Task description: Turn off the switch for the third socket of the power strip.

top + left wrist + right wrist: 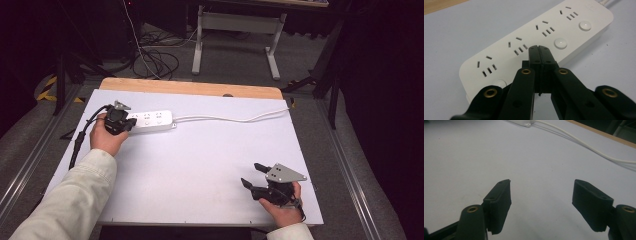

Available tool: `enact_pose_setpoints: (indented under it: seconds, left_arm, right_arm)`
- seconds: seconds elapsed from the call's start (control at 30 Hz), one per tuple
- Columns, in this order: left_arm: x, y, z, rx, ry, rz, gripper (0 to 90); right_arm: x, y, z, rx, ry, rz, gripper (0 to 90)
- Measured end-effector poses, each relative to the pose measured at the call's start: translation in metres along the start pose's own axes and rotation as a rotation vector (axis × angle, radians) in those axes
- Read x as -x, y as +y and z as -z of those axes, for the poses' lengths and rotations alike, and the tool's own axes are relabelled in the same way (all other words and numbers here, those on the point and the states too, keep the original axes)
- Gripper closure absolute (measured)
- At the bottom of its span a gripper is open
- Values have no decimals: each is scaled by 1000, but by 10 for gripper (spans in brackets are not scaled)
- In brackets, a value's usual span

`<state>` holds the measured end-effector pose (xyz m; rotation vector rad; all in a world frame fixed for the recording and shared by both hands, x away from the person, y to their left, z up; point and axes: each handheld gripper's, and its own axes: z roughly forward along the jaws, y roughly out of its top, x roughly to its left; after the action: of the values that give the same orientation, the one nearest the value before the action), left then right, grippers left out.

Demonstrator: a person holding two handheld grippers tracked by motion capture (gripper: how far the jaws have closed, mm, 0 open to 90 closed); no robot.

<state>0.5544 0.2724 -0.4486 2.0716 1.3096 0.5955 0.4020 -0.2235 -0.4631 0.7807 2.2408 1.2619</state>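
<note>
Left claw [539, 48] closed, over white power strip [534, 42] — four sockets

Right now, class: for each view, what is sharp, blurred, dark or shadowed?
High view: room dark, white table sheet evenly lit, soft overall. Left gripper view: white plastic power strip fairly sharp, shut black jaws slightly blurred. Right gripper view: open jaws soft-edged, white cable casting a faint shadow.
</note>
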Motion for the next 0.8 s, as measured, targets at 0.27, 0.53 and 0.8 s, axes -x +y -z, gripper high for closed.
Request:
enact_pose_setpoints:
  seconds: [0.27, 0.53, 0.8]
  left_arm:
    - [-4, -1, -6, 9, 8, 13, 899]
    - [-4, -2, -9, 27, 3, -8, 899]
    - [-3, -2, -10, 24, 6, -17, 899]
  right_arm:
    - [0, 0, -1, -4, 3, -3, 315]
    - [0, -1, -1, -5, 5, -5, 315]
    - [0, -1, -1, -4, 6, -5, 315]
